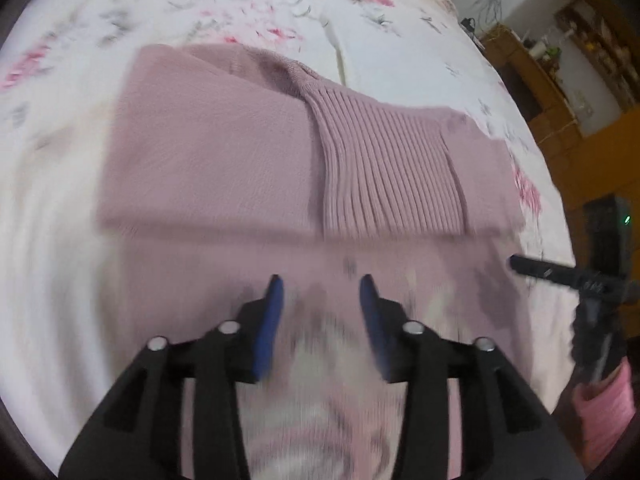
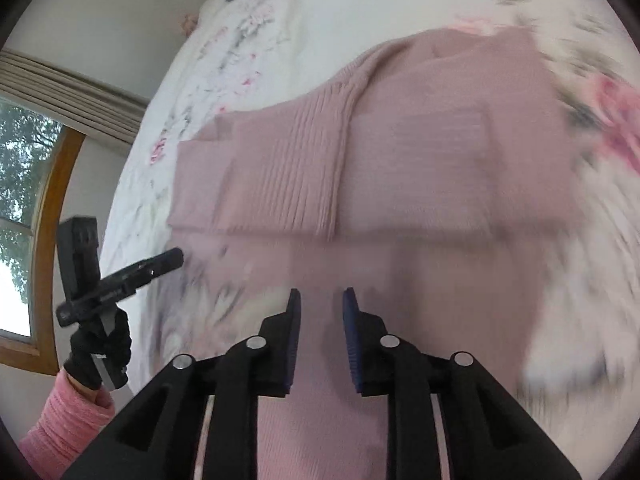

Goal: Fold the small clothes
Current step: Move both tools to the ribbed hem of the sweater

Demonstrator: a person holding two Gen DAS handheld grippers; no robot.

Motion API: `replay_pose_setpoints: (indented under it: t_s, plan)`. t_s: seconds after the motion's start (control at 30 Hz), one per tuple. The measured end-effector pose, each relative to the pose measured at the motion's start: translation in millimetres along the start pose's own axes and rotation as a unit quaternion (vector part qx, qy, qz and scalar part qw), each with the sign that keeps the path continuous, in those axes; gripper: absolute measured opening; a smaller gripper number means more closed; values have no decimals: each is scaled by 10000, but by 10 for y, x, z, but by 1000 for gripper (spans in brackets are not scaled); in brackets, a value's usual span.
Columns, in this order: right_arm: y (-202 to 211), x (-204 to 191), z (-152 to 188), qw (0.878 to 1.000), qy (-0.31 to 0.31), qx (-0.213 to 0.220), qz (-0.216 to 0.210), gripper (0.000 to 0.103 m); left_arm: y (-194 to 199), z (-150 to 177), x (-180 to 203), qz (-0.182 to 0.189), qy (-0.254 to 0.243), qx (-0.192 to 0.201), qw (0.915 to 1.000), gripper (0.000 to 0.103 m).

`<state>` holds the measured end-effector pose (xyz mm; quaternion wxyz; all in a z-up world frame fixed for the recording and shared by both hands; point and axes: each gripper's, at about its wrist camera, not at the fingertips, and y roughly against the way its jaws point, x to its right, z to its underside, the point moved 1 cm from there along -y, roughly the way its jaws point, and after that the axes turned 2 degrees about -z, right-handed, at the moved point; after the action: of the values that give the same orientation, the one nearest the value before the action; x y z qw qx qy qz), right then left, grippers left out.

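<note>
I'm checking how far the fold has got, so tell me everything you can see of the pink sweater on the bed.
The pink sweater is a dusty-pink knit, smooth apart from a ribbed band running across it. It lies flat on the floral bedsheet, partly folded: a doubled upper layer ends in a straight edge, with a single layer stretching toward the cameras, blurred. The left tongs and right tongs are open above that near layer; neither grips it.

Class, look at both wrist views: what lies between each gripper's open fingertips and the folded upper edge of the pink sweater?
Only the pink sweater's own blurred lower layer, in both views, ahead of the left gripper and the right gripper.
</note>
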<state>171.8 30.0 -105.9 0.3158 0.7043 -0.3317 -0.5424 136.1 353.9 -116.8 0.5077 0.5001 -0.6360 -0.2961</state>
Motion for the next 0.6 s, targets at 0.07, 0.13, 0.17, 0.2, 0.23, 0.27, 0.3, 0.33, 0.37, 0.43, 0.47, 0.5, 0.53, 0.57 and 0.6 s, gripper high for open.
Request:
replay_pose_setpoints:
  t_s: [0.07, 0.13, 0.17, 0.2, 0.23, 0.27, 0.3, 0.33, 0.37, 0.43, 0.47, 0.5, 0.53, 0.57, 0.6]
  plan:
    - [192, -23, 292, 9999, -46, 94, 104, 27, 228, 333, -3, -35, 78, 80, 9999, 48]
    - [378, -64, 672, 9993, -82, 236, 280, 38, 439, 654, -19, -216, 197, 84, 9995, 50]
    - [467, -80, 858, 9988, -115, 302, 369, 38, 530, 808, -52, -299, 234, 94, 9992, 50]
    - [548, -100, 1043, 9984, -149, 335, 431, 38, 624, 980, -73, -355, 284, 110, 9989, 51]
    - [619, -128, 1203, 9981, -176, 364, 475, 38, 728, 1169, -107, -420, 368, 105, 9984, 51]
    - [677, -136, 1354, 9976, -214, 400, 518, 38, 826, 1329, -142, -478, 441, 109, 9978, 51]
    - [765, -161, 1546, 9971, -247, 427, 572, 38, 897, 1445, -168, -515, 483, 127, 9974, 53]
    - [824, -178, 1686, 9968, -229, 432, 627, 38, 1002, 1600, -196, -619, 527, 164, 9966, 57]
    - [871, -208, 1814, 9962, -208, 442, 717, 40, 1095, 1745, -230, -772, 535, 198, 9954, 58]
    - [938, -265, 2077, 9947, -118, 439, 926, 47, 1220, 1969, -293, -1006, 501, 190, 9935, 59]
    - [964, -272, 2191, 9946, -131, 438, 935, 48, 1274, 2067, -302, -1083, 480, 200, 9928, 59]
    - [991, -252, 2311, 9949, -201, 418, 895, 48, 1335, 2161, -335, -1160, 474, 219, 9919, 59]
    - [1006, -225, 2410, 9952, -274, 395, 853, 48, 1385, 2242, -346, -1191, 492, 227, 9914, 60]
    - [1016, -197, 2478, 9954, -323, 373, 822, 48, 1422, 2308, -371, -1188, 527, 227, 9913, 60]
    - [997, -175, 2568, 9956, -379, 318, 797, 48, 1455, 2362, -403, -1196, 560, 230, 9910, 61]
